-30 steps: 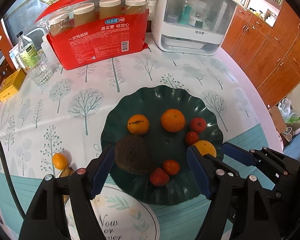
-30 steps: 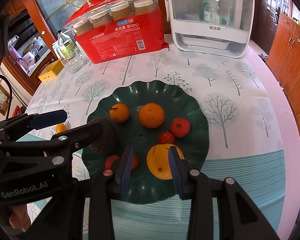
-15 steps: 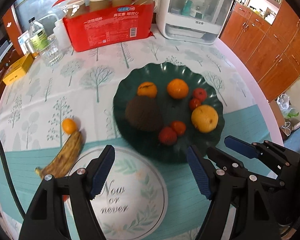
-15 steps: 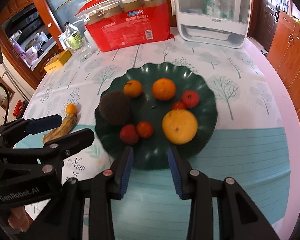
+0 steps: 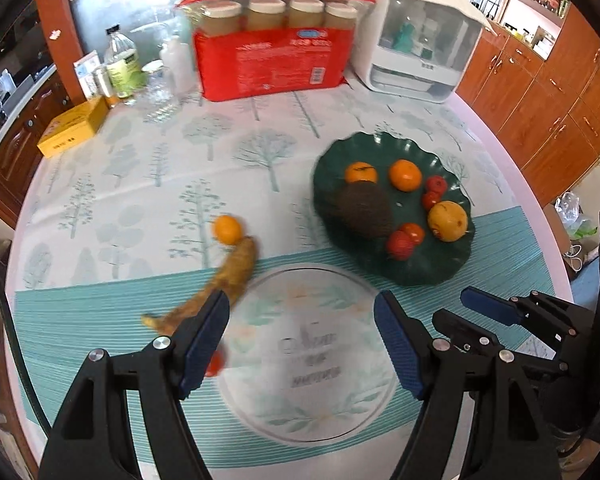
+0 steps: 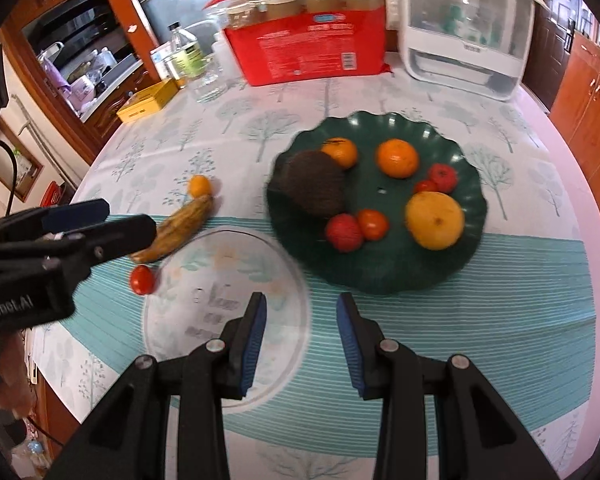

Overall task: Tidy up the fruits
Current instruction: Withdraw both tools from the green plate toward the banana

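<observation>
Round table [image 5: 512, 168] under a tree-printed cloth with a teal striped band, seen from both wrist cameras. The dark green scalloped plastic plate [image 6: 384, 272] [image 5: 416, 272] lies at about 1 o'clock from the right gripper [image 6: 301, 342] and at about 1 o'clock from the left gripper [image 5: 301, 344]. On the plate: 1 brown rough-skinned round fruit [image 6: 314, 184] at 9 o'clock, 2 oranges [image 6: 397, 158] along the far side, 1 large yellow citrus fruit [image 6: 435, 220] at 4 o'clock, 2 small red fruits [image 6: 443, 177] at 2 o'clock, and 1 red fruit touching 1 small orange-red fruit [image 6: 373, 224] at 6 o'clock. Off the plate, at its 9 o'clock on the cloth, lie 1 brown-spotted overripe banana [image 6: 176, 230] [image 5: 216, 284], 1 small yellow-orange citrus [image 6: 200, 186] [image 5: 228, 230] touching the banana's far tip, and 1 small red tomato [image 6: 142, 279] just beside its near end. In the left wrist view the banana's near part and the tomato are partly hidden by the left finger. Both grippers are released and empty: the left stands wide, the right narrower, each with only cloth between its blue pads. Both hang over the white round emblem [image 6: 228, 292] printed on the cloth. At the table's 12 o'clock edge stand a red packet of paper cups [image 5: 272, 60] and a white lidded appliance [image 5: 416, 40]; at 10 o'clock, a yellow box [image 5: 74, 126] and a clear bottle [image 5: 120, 64].
</observation>
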The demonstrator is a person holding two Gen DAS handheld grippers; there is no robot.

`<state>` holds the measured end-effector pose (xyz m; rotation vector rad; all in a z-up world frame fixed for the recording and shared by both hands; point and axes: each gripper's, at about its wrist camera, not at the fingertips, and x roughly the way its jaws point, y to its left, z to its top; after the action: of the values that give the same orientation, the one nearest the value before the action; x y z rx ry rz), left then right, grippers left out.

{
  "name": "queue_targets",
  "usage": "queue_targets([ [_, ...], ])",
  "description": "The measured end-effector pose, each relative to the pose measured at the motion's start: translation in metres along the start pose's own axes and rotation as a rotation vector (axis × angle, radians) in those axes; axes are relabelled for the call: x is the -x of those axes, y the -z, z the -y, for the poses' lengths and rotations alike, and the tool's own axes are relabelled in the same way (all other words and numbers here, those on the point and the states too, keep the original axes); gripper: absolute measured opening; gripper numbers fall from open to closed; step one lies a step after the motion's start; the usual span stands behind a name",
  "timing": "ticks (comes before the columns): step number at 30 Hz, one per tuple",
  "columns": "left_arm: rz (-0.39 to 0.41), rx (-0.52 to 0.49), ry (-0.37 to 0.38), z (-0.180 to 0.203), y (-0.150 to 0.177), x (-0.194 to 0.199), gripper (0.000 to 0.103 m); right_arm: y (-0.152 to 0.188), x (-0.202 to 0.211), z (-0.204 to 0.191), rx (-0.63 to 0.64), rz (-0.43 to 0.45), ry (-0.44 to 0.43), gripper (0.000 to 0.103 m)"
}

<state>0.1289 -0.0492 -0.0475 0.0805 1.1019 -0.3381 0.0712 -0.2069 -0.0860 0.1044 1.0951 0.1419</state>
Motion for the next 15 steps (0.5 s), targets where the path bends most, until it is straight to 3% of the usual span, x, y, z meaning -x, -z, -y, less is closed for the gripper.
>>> queue_targets([
  [9,0.028,-0.083,-0.074,-0.082,0.003,0.028,0.080,-0.008,-0.021,-0.067,0.019,-0.022,-0.019,0.037],
  [15,-0.039,-0.081,-0.077,-0.137,0.018,0.013,0.080,-0.002,-0.053,-0.117,0.035,-0.068,-0.040,0.037],
])
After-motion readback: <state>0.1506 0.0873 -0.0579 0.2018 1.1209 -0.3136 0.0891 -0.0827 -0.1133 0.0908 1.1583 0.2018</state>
